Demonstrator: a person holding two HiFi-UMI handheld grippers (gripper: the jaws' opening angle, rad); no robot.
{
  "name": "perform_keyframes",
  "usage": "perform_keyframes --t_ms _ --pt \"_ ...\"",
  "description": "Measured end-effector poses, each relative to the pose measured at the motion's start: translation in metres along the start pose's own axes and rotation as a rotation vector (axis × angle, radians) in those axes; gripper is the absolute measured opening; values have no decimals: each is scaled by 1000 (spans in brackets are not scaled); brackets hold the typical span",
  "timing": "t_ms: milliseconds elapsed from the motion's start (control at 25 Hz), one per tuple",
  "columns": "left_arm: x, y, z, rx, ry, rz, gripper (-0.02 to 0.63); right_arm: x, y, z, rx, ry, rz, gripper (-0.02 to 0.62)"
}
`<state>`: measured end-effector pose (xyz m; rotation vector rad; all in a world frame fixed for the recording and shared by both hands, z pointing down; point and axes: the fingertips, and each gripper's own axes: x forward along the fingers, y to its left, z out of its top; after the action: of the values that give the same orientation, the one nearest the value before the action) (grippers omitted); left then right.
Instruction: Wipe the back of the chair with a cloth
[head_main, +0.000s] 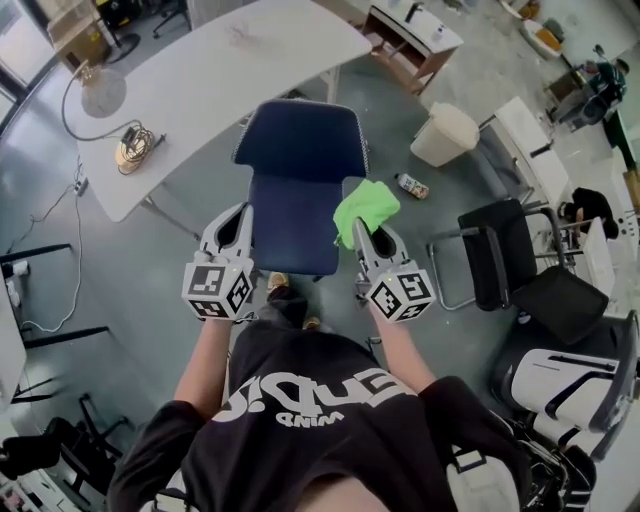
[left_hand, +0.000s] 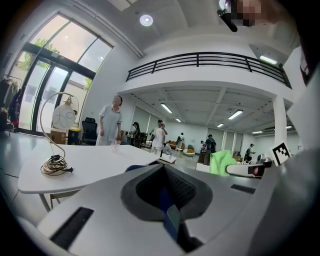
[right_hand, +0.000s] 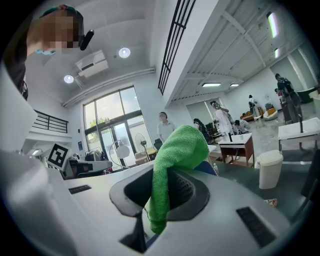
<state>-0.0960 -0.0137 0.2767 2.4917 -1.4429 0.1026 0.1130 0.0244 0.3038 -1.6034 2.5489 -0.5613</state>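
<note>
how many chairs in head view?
2 for certain: blue chair in front of the person, black chair to its right. Black-and-white shape at lower right may be another; cannot tell.

Your cloth (head_main: 365, 207) is a plain bright green, vivid against the deep navy blue of the chair (head_main: 300, 150). Your left claw (head_main: 243, 212) and right claw (head_main: 358, 230) are both pale grey with dark grey hollows, and each is patterned at its back with black-and-white squares. The surface (head_main: 250, 60) beyond is white and the floor (head_main: 160, 260) a dull, mottled grey. Off to your right, the second chair (head_main: 500, 255) is black and the bin (head_main: 445, 133) cream. Your T-shirt (head_main: 300, 420) is black with white lettering.
</note>
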Motion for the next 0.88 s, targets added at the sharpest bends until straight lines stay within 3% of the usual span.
perform_keyframes --t_ms 520,880 --pt "96 51 22 -18 28 -118 -2 84 -30 17 -12 0 -122 51" --pt "147 71 6 -35 64 -109 -2 120 -71 10 3 8 -167 51"
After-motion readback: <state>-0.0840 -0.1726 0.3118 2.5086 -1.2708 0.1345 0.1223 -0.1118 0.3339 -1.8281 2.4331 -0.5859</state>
